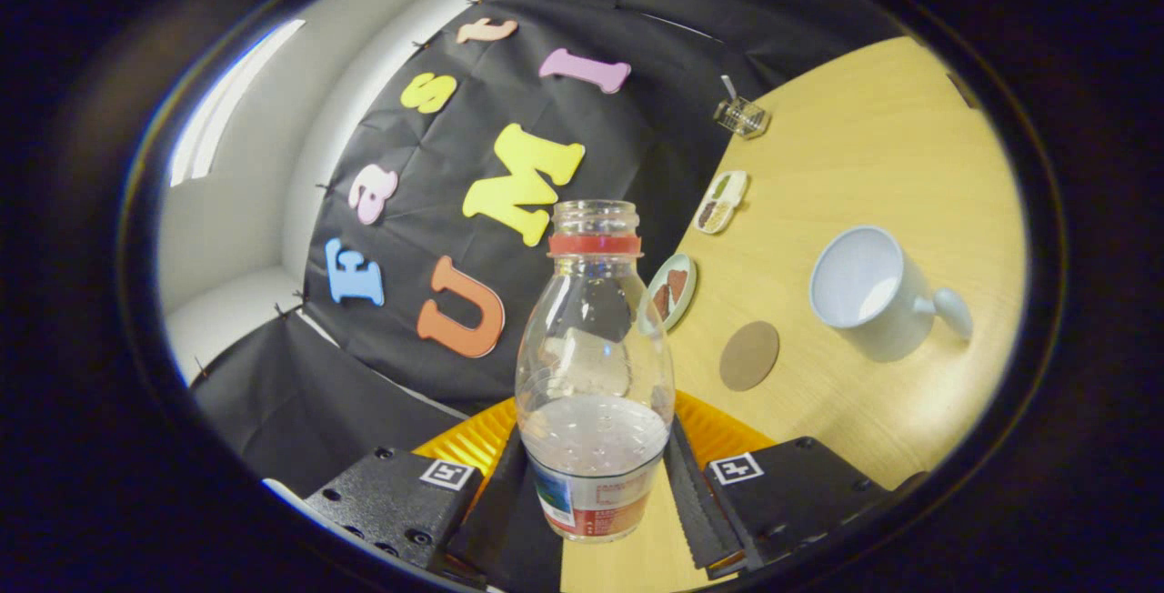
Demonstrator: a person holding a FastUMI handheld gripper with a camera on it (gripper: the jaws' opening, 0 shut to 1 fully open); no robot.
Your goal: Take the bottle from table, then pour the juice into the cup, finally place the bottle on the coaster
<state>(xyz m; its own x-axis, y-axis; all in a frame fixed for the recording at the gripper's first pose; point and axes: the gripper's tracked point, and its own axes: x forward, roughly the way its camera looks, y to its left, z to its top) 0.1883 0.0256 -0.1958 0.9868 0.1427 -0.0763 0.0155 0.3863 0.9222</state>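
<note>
A clear plastic bottle [594,375] with a red neck ring and no cap stands between my fingers, and my gripper [596,493] is shut on its lower body. A little clear liquid fills its lower part. The view is rolled, so the wooden table [873,147] slopes away beyond the bottle. A pale blue cup [868,291] with a handle stands on the table beyond the fingers, empty as far as I can see. A round brown coaster [749,356] lies flat between the bottle and the cup.
Two small dishes of food [673,291] [721,202] lie along the table's far edge by the black cloth wall. A small clear glass container [741,116] stands farther back on the table.
</note>
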